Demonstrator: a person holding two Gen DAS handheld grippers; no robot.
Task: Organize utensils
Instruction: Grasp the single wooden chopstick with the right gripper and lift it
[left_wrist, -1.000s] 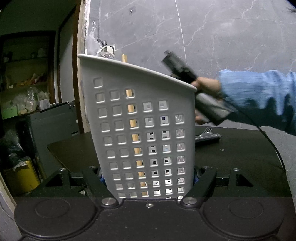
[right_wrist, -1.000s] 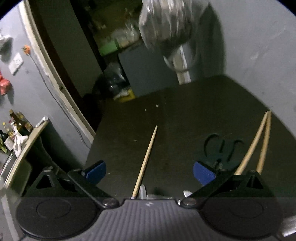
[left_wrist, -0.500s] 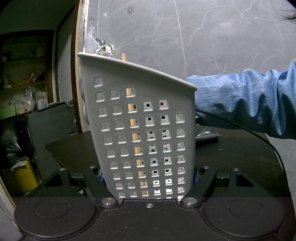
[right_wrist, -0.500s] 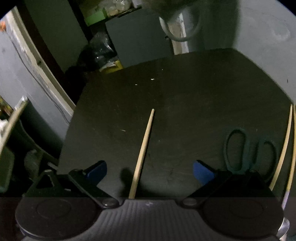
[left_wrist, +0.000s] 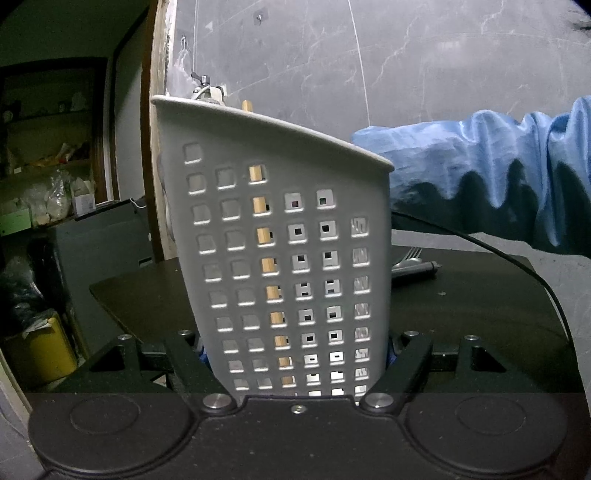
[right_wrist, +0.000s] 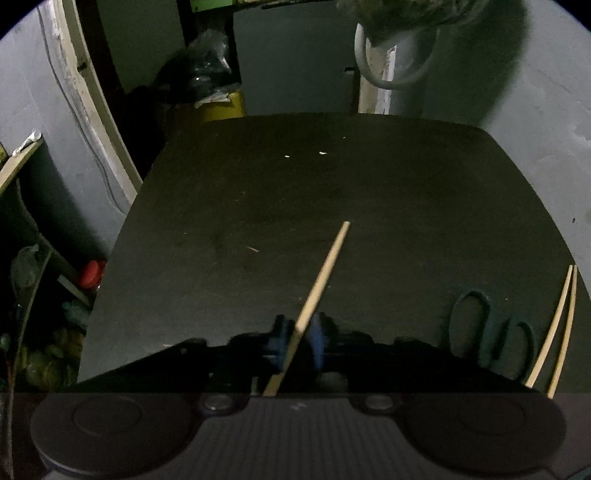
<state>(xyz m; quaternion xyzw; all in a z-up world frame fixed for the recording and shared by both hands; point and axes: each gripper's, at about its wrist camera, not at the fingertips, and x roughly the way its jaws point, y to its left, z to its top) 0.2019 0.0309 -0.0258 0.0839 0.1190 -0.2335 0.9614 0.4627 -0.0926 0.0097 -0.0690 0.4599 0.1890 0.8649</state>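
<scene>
My left gripper is shut on a grey perforated utensil holder standing on the black table. A wooden chopstick shows through its holes. My right gripper is shut on a single wooden chopstick just above the table. Two more chopsticks and dark scissors lie at the right in the right wrist view. A fork and a dark handle lie behind the holder.
A blue-sleeved arm with a black cable reaches in from the right behind the holder. A dark cabinet, a yellow bin and clutter lie beyond the table's far edge. Grey walls surround the table.
My right gripper has dropped toward the table and closed on the single chopstick, which was lying between open fingers before. The left gripper and the holder have stayed still.
</scene>
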